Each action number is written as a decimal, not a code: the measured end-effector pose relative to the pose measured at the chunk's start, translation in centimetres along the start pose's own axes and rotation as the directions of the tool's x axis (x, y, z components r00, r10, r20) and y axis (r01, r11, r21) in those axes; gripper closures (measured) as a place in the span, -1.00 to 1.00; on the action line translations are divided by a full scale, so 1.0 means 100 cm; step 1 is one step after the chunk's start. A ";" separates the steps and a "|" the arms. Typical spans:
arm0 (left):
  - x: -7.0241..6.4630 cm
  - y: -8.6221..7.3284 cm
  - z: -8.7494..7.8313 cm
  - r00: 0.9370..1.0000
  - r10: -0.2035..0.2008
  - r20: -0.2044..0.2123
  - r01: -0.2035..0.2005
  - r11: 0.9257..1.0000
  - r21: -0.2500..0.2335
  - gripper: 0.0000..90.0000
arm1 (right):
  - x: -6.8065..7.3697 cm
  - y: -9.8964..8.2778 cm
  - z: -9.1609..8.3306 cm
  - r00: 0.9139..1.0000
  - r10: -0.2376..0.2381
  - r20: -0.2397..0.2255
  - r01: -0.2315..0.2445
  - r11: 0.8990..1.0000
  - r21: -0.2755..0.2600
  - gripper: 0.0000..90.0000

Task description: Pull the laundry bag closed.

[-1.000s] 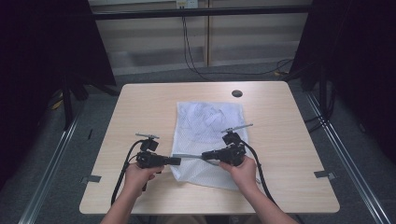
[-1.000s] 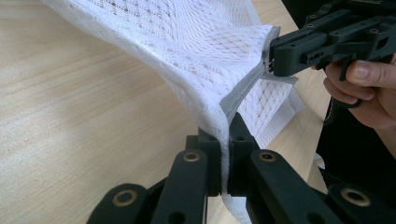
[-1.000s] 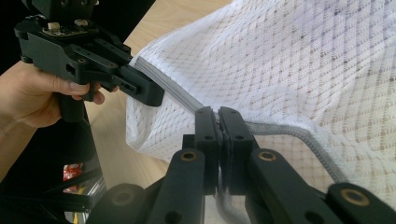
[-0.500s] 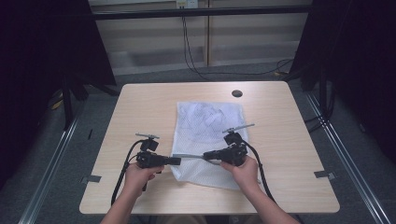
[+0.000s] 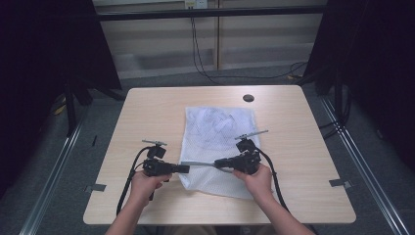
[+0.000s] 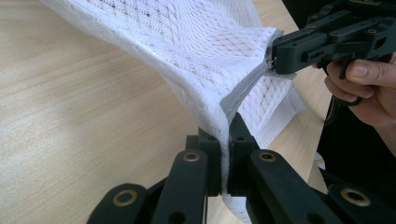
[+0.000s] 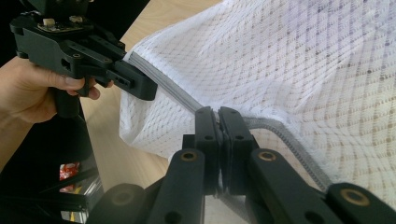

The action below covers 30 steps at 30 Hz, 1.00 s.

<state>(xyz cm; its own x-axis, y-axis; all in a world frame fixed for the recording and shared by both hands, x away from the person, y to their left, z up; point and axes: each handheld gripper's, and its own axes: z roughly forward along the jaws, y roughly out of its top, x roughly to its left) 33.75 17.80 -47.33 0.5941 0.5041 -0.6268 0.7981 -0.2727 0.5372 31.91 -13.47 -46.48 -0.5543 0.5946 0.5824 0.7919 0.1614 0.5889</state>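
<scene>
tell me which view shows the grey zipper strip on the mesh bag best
The right gripper view: the grey zipper strip runs sharp and close between both grippers. The left gripper view gives a short stretch; the high view a thin line.

Dim, soft high view with dark edges; gripper views brighter, near parts blurred.

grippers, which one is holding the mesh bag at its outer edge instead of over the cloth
The left gripper. It pinches the bag at its left edge, its body over bare table; the right gripper grips the zipper band further in, above the mesh.
</scene>
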 end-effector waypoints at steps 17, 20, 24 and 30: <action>-0.001 0.000 0.000 1.000 0.002 0.000 -0.002 1.000 0.000 0.96 | -0.003 -0.003 -0.004 1.000 0.008 -0.009 -0.008 1.000 -0.006 0.94; 0.000 0.000 0.000 1.000 0.008 -0.001 -0.008 1.000 0.001 0.96 | -0.003 -0.003 -0.005 1.000 0.002 -0.002 -0.002 1.000 -0.002 0.94; -0.001 0.000 0.001 1.000 0.003 0.000 -0.003 1.000 0.001 0.96 | -0.003 -0.003 -0.005 1.000 -0.001 -0.003 0.001 1.000 -0.005 0.94; -0.002 0.000 0.001 1.000 -0.001 0.003 0.001 1.000 -0.001 0.96 | -0.004 -0.004 -0.006 1.000 0.001 -0.009 -0.001 1.000 -0.003 0.94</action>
<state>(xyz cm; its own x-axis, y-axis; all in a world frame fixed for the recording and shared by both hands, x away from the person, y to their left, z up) 33.63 17.63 -47.28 0.5939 0.5018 -0.6289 0.7985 -0.2720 0.5371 31.68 -14.23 -46.58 -0.5559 0.5873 0.5883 0.7918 0.1586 0.5898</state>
